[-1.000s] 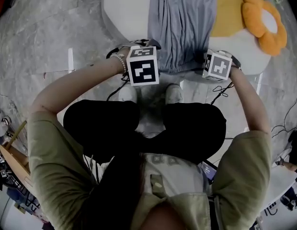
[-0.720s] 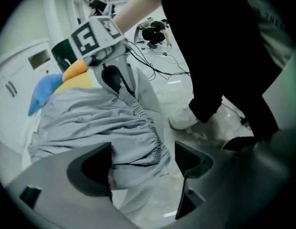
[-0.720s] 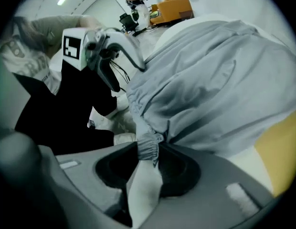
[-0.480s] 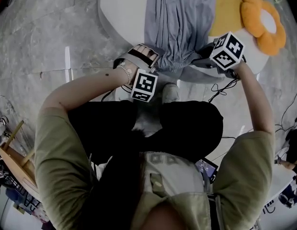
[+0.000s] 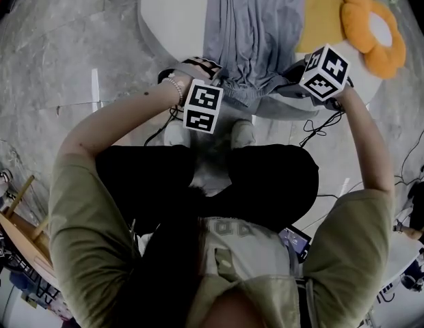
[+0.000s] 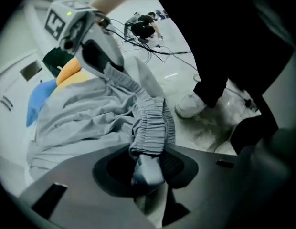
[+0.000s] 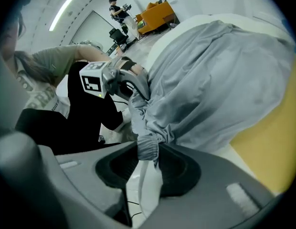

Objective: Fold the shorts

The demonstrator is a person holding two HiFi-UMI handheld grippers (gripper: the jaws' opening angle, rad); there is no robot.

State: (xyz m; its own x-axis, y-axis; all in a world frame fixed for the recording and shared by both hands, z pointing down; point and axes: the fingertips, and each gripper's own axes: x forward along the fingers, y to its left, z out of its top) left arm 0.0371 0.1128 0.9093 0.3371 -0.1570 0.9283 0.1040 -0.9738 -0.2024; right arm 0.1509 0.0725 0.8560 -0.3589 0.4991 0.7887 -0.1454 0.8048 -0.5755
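Grey shorts (image 5: 256, 33) lie lengthwise on the white table (image 5: 172, 16). The legs run toward the far edge, and the elastic waistband (image 5: 247, 93) sits at the near edge, bunched and sagging between the two tools.

The left gripper (image 6: 148, 168) is at the waistband's left end. Its jaws have just been closing, with gathered elastic between them and the pads pressing on the fabric. The right gripper (image 7: 148, 168) is at the waistband's right end, clamped on a fold of the elastic, with cloth pulled up into a peak from that grip. Both tools point steeply down, marker cubes toward the person. The left one's cube (image 5: 202, 106) is over the floor just off the near edge, and the right one's cube (image 5: 325, 72) is over the near-right corner.

A yellow cushion (image 5: 323, 16) touches the right side of the shorts. An orange flower-shaped cushion (image 5: 373, 29) lies beyond it toward the table's right edge. A bit of blue shows at the far edge, too small to identify.

The person stands at the near edge, white shoes (image 5: 244, 134) on the grey marbled floor (image 5: 61, 39). Black cables (image 5: 314, 125) trail on the floor below the near-right corner.
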